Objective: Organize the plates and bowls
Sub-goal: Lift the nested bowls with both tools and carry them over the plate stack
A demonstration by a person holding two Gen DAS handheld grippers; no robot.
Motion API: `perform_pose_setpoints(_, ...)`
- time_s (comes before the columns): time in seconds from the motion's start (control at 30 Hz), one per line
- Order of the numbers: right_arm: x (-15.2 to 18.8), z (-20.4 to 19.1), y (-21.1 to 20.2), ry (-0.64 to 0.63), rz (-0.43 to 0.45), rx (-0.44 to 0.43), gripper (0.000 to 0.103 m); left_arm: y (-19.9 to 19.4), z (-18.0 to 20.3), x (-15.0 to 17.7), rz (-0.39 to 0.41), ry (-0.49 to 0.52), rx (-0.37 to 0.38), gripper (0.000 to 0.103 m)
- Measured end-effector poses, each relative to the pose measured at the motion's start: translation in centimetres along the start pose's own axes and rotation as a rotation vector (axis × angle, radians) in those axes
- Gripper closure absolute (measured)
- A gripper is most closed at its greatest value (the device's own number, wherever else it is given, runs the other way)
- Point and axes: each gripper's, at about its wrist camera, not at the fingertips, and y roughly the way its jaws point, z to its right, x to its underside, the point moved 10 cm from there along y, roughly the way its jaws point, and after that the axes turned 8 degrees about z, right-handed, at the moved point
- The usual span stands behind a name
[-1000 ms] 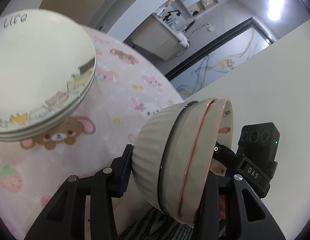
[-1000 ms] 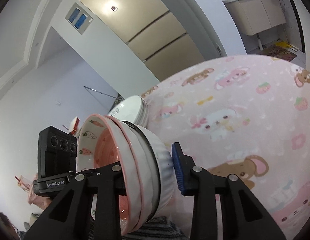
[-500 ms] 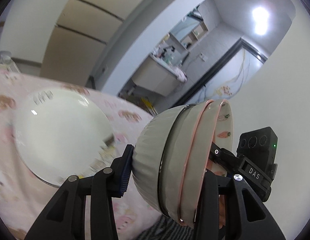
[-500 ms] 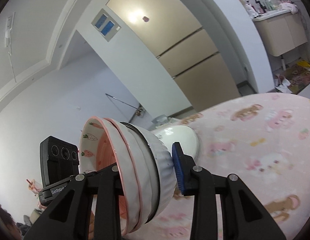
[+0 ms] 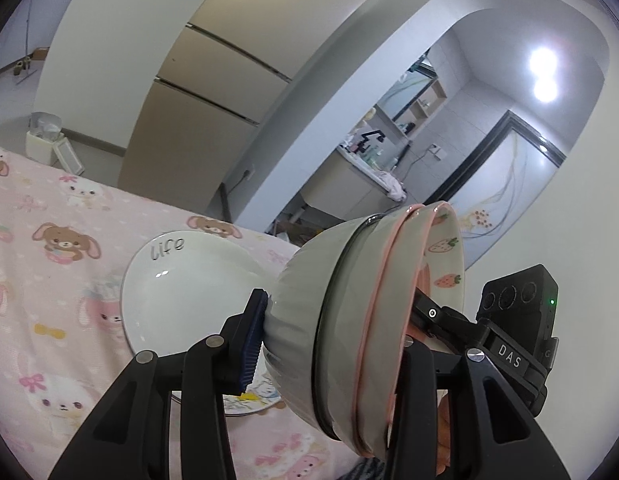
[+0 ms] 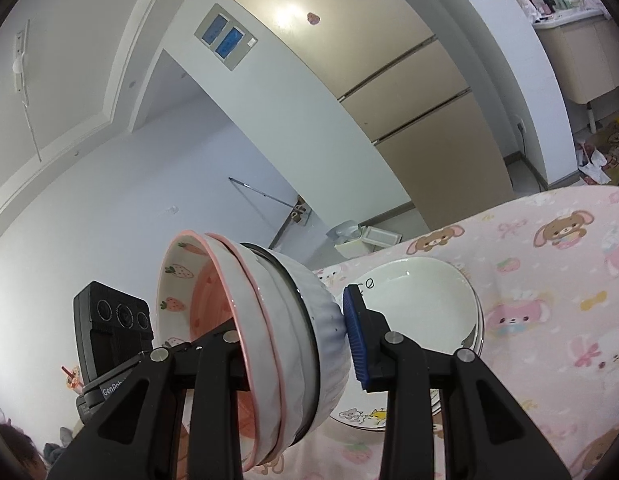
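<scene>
- Left gripper [image 5: 333, 344] pinches a stack of nested bowls [image 5: 349, 320] tipped on its side: one blue pad presses the ribbed white base, the other finger reaches into the mouth of the innermost bowl.
- Right gripper [image 6: 293, 344] clamps the same stack [image 6: 269, 320] from the opposite side, blue pad on the ribbed base, other finger inside the mouth.
- Both jaws stand partly apart, filled by the stack.
- Stack: a ribbed white bowl with a dark rim outermost, pink-rimmed bowls inside it; the innermost shows strawberry prints on its inner wall.
- Bowls are held in the air above the desk [image 5: 49, 280], mouths turned sideways.
- White plates [image 5: 181, 292] lie stacked on the desk just beyond the bowls; the top one carries the word "life" on its rim. The right view shows them [image 6: 429, 300] behind the pad.
- Desk wears a pink cloth [image 6: 549, 320] printed with bears and rabbits.
- Behind, a beige fridge [image 5: 213, 100] stands against the wall.
</scene>
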Motion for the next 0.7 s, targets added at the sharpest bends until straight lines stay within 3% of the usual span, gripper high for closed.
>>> perform_pose_setpoints(0.7,4.5,6.2,2.3,0.156,-0.059,0.045,0.072,4.4,-4.5,4.6,-0.114,-0.032,-0.106,0.059)
